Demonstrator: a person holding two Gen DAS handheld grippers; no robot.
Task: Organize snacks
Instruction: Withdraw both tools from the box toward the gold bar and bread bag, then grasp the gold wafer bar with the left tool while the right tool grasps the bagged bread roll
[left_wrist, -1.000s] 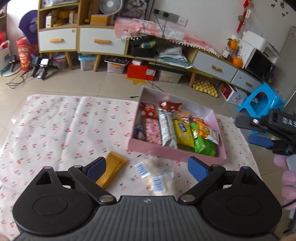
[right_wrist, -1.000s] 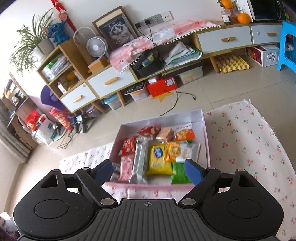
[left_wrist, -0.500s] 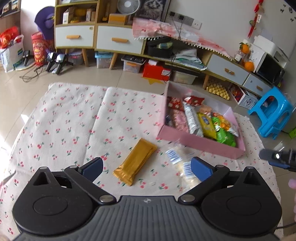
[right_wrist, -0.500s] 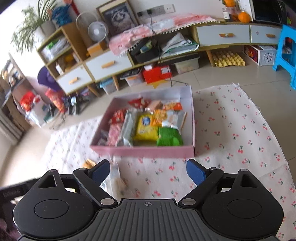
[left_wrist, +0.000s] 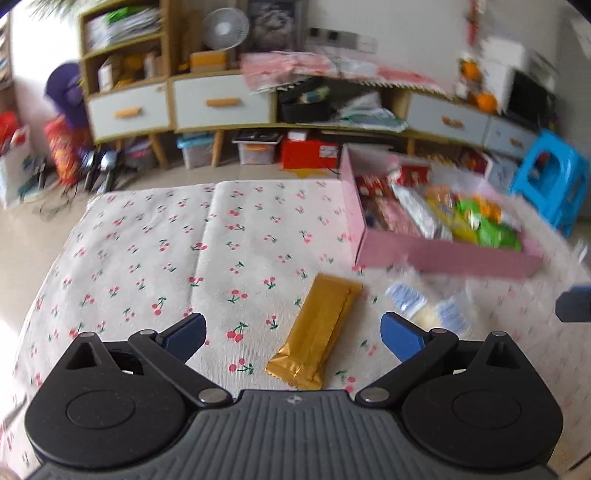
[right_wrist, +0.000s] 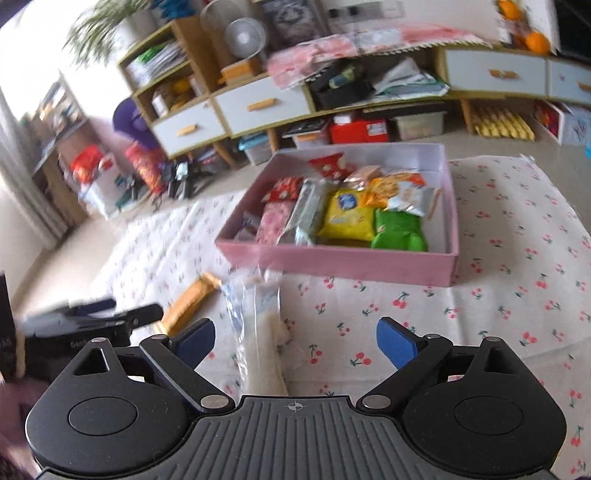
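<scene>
A gold snack bar (left_wrist: 317, 332) lies on the cherry-print cloth (left_wrist: 155, 258), in line between the fingers of my left gripper (left_wrist: 293, 334), which is open and not touching it. To its right lies a clear packet with a white snack (left_wrist: 432, 310). My right gripper (right_wrist: 295, 339) hovers over that clear packet (right_wrist: 258, 332), jaws opening and pads clear of it. The pink box (right_wrist: 351, 264) behind holds several snack packs. The left gripper (right_wrist: 92, 317) shows at the left of the right wrist view, by the gold bar (right_wrist: 192, 299).
The pink box (left_wrist: 443, 254) sits at the cloth's far right side. Beyond the cloth are bare floor, a low cabinet with drawers (left_wrist: 221, 103) and storage bins, and a blue stool (left_wrist: 550, 177). Bare cloth spreads left of the gold bar.
Both grippers came down toward the cloth. The gold bar now lies between the left fingers. The right gripper drew back from over the box to the clear packet and opened wider.
</scene>
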